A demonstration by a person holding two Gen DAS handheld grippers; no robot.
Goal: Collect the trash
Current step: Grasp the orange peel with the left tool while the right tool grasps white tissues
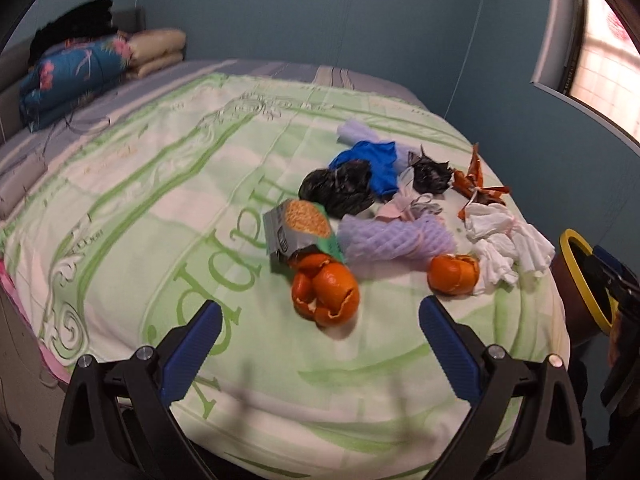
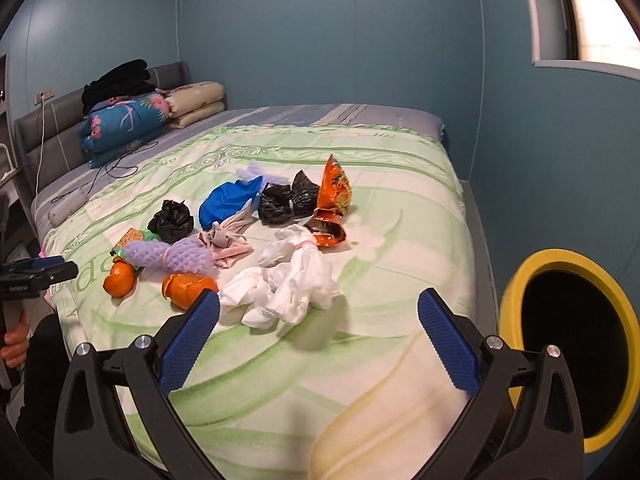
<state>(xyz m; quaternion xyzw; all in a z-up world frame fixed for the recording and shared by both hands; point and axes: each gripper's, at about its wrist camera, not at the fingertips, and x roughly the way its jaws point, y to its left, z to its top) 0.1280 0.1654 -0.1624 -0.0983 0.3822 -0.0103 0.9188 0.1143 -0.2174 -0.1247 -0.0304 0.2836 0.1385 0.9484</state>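
Trash lies in a pile on the green-patterned bedspread [image 1: 168, 208]. An orange peel [image 1: 325, 292] lies nearest my left gripper [image 1: 320, 312], which is open and empty just short of it. A second orange peel [image 1: 454, 274], a snack wrapper [image 1: 298, 228], purple foam net [image 1: 394, 236], black bags [image 1: 340, 190], a blue bag [image 1: 372, 160] and white tissues [image 1: 508, 244] lie beyond. My right gripper [image 2: 319, 312] is open and empty, just before the white tissues [image 2: 288, 284]. An orange foil wrapper [image 2: 334, 200] lies behind.
A bin with a yellow rim [image 2: 568, 340] stands at the bed's right side, also in the left wrist view [image 1: 580, 280]. Folded quilts and pillows [image 2: 132, 120] are stacked at the headboard. The left gripper shows at the left edge of the right wrist view [image 2: 36, 274].
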